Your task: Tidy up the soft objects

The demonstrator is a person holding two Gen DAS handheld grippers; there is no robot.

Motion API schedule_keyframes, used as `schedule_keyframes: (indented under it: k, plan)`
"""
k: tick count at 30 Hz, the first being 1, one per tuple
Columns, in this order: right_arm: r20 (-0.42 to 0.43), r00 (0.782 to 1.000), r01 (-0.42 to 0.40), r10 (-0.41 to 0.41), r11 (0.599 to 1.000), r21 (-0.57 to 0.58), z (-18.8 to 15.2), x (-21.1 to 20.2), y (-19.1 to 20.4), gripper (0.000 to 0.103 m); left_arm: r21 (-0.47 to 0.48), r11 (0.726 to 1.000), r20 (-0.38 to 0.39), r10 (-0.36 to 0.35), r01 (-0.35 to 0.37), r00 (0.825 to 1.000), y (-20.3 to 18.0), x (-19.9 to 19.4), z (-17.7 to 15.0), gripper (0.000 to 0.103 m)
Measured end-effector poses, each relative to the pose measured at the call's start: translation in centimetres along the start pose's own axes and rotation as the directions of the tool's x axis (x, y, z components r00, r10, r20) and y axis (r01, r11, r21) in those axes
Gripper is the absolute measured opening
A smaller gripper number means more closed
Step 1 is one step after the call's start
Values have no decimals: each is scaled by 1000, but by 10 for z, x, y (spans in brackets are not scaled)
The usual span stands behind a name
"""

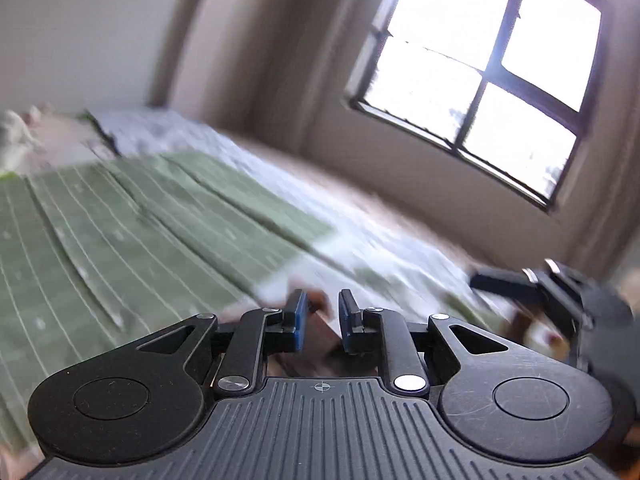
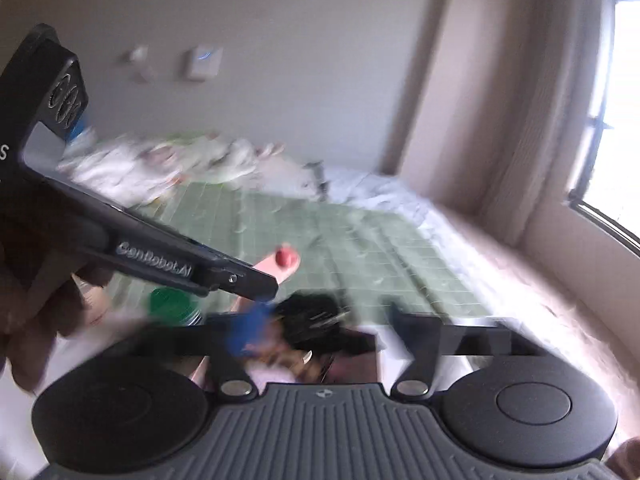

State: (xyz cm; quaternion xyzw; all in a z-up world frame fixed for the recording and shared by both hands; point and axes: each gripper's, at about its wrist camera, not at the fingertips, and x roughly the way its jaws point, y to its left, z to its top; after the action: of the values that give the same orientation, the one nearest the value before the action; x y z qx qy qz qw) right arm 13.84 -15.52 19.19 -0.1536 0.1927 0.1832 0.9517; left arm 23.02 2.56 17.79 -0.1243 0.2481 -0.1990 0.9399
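Note:
A pale heap of soft things (image 2: 168,164) lies at the head of a bed with a green striped cover (image 1: 132,220); the heap also shows blurred in the left wrist view (image 1: 28,140). My left gripper (image 1: 323,322) is held above the bed's near edge, its blue-padded jaws a small gap apart and empty. My right gripper (image 2: 316,332) is smeared by motion, with one blue pad (image 2: 250,330) visible, so its state is unclear. The left gripper's body (image 2: 120,236) crosses the right wrist view, with a finger with a red nail (image 2: 282,262) behind it.
A window (image 1: 480,72) is on the far right wall. White patterned bedding (image 1: 380,248) runs along the bed's window side. A green-lidded container (image 2: 172,306) and dark clutter (image 2: 320,320) sit near the right gripper. The right gripper's body (image 1: 560,292) shows at the right.

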Motion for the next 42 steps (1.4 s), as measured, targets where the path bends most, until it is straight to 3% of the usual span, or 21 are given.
schedule_keyframes:
  k: [2,8,11,12,15,17,20,23,27,34,38,42]
  plan:
    - [-37,998,49,-48,998,32,-8,30,-3,97,-15,999,-8,47,-47,999,5,14,-9,19]
    - [-174,976,-109,134,983,148,-47,59,-22,97,-97,972,-42,211,-214,977,9,-11,-83,19]
    - [-228,968,-69,109,982,177,-76,56,-24,97,-95,955,-101,271,-280,957,-14,-34,-132,20]
    - [-255,963,-38,92,977,209,-89,53,-24,97,-75,947,-77,308,-314,948,-25,-42,-149,20]
    - [-345,932,-11,116,957,291,-130,44,-20,97,-31,923,-106,379,-384,919,-40,-53,-177,20]
    - [-392,911,-20,130,962,272,-151,40,-10,97,-42,912,-143,399,-408,906,-47,-55,-190,20]
    - [-471,876,-5,104,978,206,-172,47,6,97,23,911,-149,410,-411,900,-59,-52,-205,20]
    - [-420,904,9,76,981,195,-185,48,8,103,12,904,-183,422,-427,888,-55,-44,-215,20]
    - [-362,926,7,108,954,300,-201,48,-4,103,48,902,-161,430,-428,888,-58,-42,-226,21]
    - [-305,945,-22,115,956,293,-205,49,-4,103,75,894,-139,449,-442,883,-62,-36,-230,21]
    - [-301,948,-7,104,952,307,-202,51,-4,103,145,876,-109,477,-460,872,-70,-35,-235,21]
    - [-273,955,-37,116,960,277,-200,54,1,103,149,879,-115,470,-452,875,-69,-36,-233,21]
